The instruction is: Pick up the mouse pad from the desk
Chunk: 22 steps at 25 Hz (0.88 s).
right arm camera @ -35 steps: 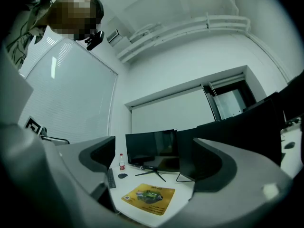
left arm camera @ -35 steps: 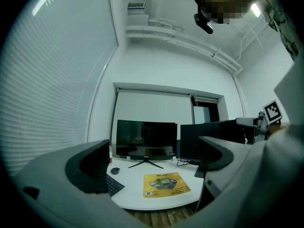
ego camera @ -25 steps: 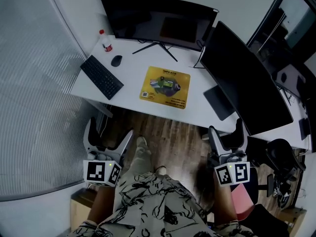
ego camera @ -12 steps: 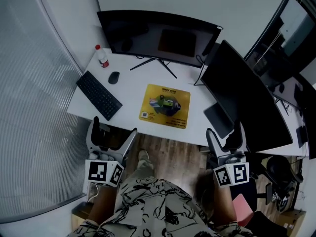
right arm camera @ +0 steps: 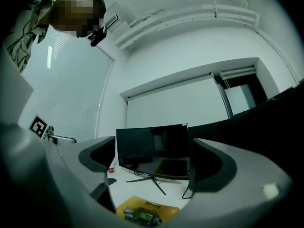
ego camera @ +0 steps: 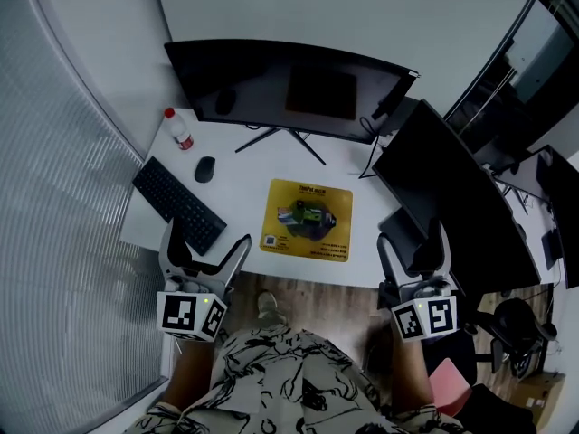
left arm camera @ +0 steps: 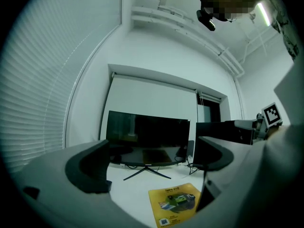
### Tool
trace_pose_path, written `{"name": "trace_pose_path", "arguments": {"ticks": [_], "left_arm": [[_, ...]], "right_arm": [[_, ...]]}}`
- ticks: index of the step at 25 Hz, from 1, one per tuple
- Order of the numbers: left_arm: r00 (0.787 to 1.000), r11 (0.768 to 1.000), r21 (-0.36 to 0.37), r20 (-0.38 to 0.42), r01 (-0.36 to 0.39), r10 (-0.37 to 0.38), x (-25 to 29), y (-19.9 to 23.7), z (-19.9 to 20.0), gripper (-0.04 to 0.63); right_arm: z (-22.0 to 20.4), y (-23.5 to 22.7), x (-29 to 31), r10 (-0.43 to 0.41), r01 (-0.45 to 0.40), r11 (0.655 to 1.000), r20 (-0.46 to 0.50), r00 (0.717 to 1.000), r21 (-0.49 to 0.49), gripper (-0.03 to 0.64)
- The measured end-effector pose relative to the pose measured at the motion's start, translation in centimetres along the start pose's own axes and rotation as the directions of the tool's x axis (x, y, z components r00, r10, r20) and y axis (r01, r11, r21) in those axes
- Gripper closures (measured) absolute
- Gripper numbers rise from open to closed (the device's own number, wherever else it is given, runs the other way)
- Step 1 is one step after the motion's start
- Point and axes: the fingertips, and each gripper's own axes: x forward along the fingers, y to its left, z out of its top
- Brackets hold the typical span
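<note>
A yellow mouse pad (ego camera: 307,219) with a printed picture lies flat on the white desk (ego camera: 244,183), in front of the curved monitor. It also shows low in the left gripper view as the mouse pad (left arm camera: 175,203) and in the right gripper view as the mouse pad (right arm camera: 145,211). My left gripper (ego camera: 204,245) is open with nothing in it, at the desk's near edge, left of the pad. My right gripper (ego camera: 412,240) is open with nothing in it too, near the desk's right front corner. Neither touches the pad.
A black keyboard (ego camera: 179,204), a black mouse (ego camera: 205,168) and a red-capped bottle (ego camera: 178,130) sit on the desk's left part. A curved monitor (ego camera: 289,89) stands at the back, a second dark monitor (ego camera: 452,211) at the right. A ribbed glass wall (ego camera: 63,206) runs along the left.
The view has moved toward the desk: the desk and pad sit lower in the frame and both grippers now reach the desk's near edge. Both stay open.
</note>
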Motion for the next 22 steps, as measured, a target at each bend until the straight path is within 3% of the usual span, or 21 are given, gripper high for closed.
{"name": "trace_pose_path", "arguments": {"ticks": [7, 13, 22], "left_arm": [[0.998, 0.998, -0.02, -0.019, 0.057, -0.057, 4.2, 2.6, -0.5, 0.028], [0.992, 0.995, -0.039, -0.081, 0.097, -0.1, 7.3, 2.6, -3.2, 0.028], [0.976, 0.993, -0.052, -0.187, 0.104, -0.112, 12.9, 1.9, -8.0, 0.028]], "right_arm": [[-0.3, -0.1, 2.8, -0.08, 0.08, 0.997, -0.006, 0.997, -0.013, 0.118], [-3.1, -1.9, 3.2, -0.136, 0.135, 0.991, -0.074, 0.988, -0.01, 0.12], [-8.8, -5.7, 7.6, -0.114, 0.118, 0.993, -0.179, 0.977, 0.013, 0.12]]}}
